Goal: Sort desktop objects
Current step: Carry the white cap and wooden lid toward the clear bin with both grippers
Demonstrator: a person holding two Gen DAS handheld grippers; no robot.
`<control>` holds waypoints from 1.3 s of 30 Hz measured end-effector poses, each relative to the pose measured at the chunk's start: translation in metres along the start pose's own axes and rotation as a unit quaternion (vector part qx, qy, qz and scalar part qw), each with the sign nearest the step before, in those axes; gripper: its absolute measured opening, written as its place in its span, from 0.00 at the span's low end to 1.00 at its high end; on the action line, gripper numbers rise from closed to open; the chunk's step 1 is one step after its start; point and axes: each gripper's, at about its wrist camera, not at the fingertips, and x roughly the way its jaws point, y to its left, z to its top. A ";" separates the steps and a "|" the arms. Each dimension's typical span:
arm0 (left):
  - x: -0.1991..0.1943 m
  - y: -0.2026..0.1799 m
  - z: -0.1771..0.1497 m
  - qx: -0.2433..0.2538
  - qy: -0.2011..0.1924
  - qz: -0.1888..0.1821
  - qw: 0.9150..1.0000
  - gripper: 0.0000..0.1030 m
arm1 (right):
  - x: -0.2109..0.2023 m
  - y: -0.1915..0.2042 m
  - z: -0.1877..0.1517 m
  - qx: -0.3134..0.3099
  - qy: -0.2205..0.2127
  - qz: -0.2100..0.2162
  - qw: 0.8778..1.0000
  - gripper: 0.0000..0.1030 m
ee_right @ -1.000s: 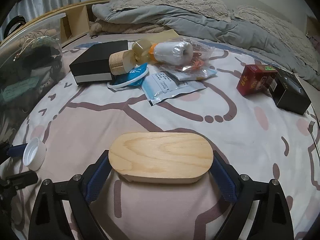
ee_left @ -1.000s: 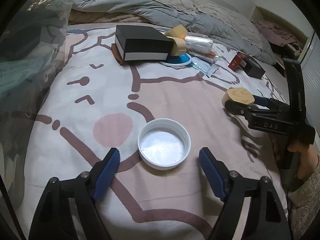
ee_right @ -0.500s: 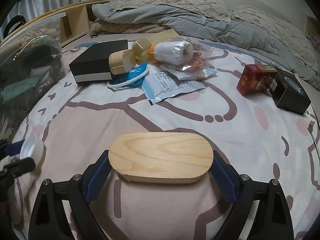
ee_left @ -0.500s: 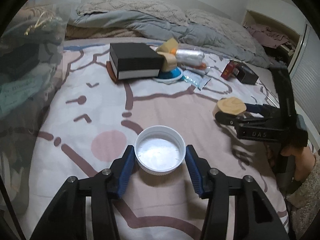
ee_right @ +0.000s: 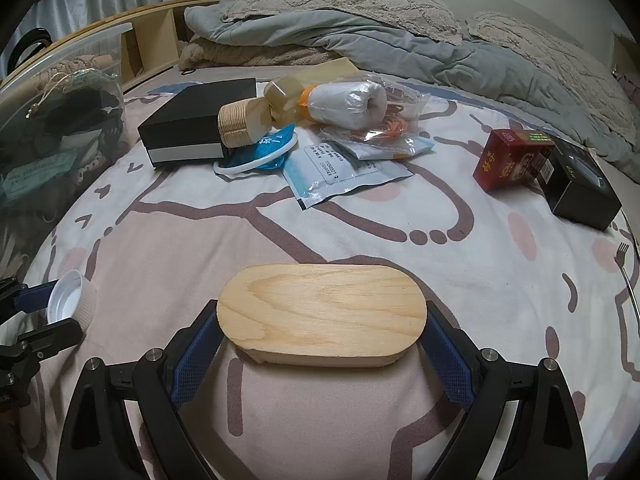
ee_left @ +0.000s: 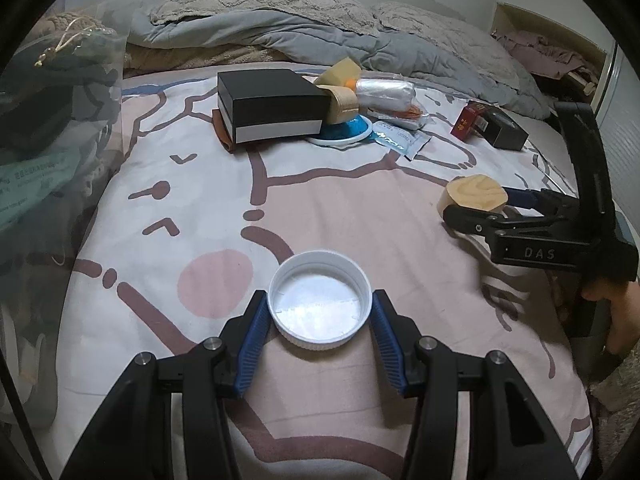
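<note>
Left wrist view: the left gripper (ee_left: pixel 320 312) has its blue pads (ee_left: pixel 251 350) clamped on both sides of a white cap (ee_left: pixel 319 300), open side up, sitting low in the middle of the picture over the pink-and-white sheet (ee_left: pixel 360 208). Off to the right you can see the right gripper (ee_left: pixel 476 206) pinching a wood block (ee_left: pixel 474 194), with a hand (ee_left: pixel 618 304) on its handle. Further back there's a black box (ee_left: pixel 272 106), a blue dish (ee_left: pixel 348 130) right beside it, and a red box (ee_left: pixel 468 120) near a grey blanket (ee_left: pixel 360 40).

Right wrist view: the right gripper (ee_right: pixel 322 320) grips the oval wood block (ee_right: pixel 322 310) by its two ends, fingers spread wide around it, block level just above the sheet (ee_right: pixel 440 248). At the left edge the left gripper (ee_right: pixel 44 308) holds the cap (ee_right: pixel 74 300) tilted on its side. Behind are the black box (ee_right: pixel 196 128), a plastic bag (ee_right: pixel 360 106), a flat packet (ee_right: pixel 340 172), the red box (ee_right: pixel 512 158) touching a smaller black box (ee_right: pixel 580 188), and a fork (ee_right: pixel 630 276) at the right edge.
</note>
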 end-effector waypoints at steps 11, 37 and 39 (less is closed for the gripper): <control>-0.010 -0.001 0.002 0.003 -0.017 -0.003 1.000 0.49 | -0.015 -0.005 0.005 0.015 -0.020 -0.001 1.000 0.91; -0.136 -0.005 0.048 0.000 -0.163 -0.013 0.986 0.49 | -0.142 0.036 0.023 0.034 -0.145 0.087 0.985 0.91; -0.148 0.000 0.053 -0.003 -0.172 -0.013 0.985 0.49 | -0.150 0.043 0.027 0.025 -0.154 0.094 0.983 0.91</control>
